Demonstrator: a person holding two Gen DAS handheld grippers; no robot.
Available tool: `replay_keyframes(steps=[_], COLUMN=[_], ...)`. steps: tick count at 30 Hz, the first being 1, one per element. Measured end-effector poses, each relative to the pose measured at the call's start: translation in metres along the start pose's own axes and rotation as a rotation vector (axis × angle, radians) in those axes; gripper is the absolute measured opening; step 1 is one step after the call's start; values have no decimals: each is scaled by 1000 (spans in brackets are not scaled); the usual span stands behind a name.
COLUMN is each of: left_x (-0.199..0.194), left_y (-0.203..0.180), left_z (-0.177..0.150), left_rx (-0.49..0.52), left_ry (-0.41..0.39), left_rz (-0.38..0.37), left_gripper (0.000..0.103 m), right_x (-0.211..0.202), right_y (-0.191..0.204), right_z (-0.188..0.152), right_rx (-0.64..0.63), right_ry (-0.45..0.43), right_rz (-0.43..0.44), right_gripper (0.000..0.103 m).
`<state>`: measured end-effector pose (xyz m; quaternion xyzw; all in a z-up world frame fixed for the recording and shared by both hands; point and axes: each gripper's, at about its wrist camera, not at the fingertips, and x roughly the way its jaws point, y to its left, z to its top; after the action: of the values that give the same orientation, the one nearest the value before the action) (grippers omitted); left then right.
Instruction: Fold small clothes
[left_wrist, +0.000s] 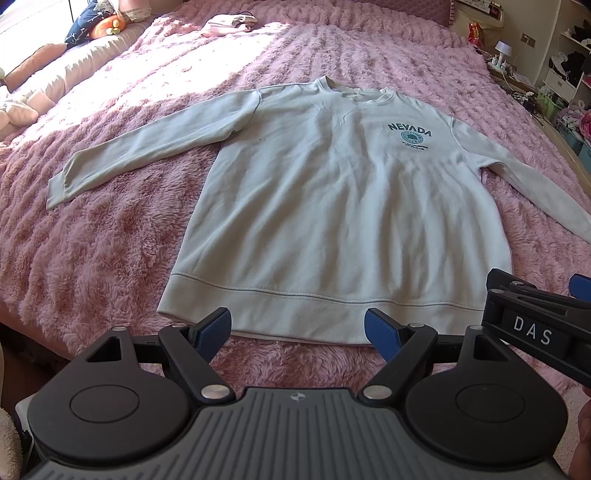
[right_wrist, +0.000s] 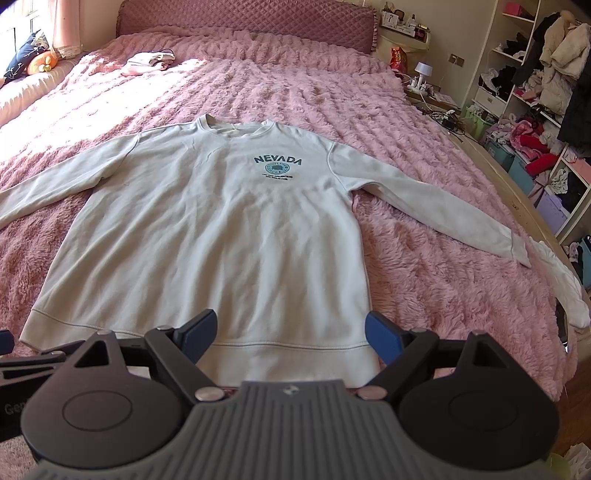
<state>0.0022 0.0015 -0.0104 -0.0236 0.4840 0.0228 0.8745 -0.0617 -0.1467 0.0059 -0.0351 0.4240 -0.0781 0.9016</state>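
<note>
**Sweatshirt flat on the bed, both tools spread**

A pale sweatshirt (left_wrist: 332, 206) printed NEVADA lies face up across the centre of the frame on a pink fluffy blanket (left_wrist: 110, 236), sleeves spread out. At the bottom edge, the left tool (left_wrist: 297, 334) and right tool (right_wrist: 291, 334) sit near its hem, fingers apart, holding nothing. Folded pink clothes (right_wrist: 147, 61) lie upper left.
</note>
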Motion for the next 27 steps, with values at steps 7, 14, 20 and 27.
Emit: replay_keyframes(steps=[7, 14, 20, 27], left_x=[0, -1, 3, 7], left_y=[-1, -4, -7, -7], left_z=[1, 1, 2, 3], left_rx=[3, 3, 5, 7], left_ry=[0, 2, 10, 24], left_rz=[-1, 0, 1, -4], left_gripper=[96, 96, 96, 96], right_x=[1, 1, 1, 1], right_y=[3, 3, 3, 2], right_z=[4, 4, 5, 9], right_rx=[-1, -2, -5, -4], right_ry=[1, 1, 6, 24], right_rz=[-3, -3, -3, -6], right_gripper=[83, 83, 83, 83])
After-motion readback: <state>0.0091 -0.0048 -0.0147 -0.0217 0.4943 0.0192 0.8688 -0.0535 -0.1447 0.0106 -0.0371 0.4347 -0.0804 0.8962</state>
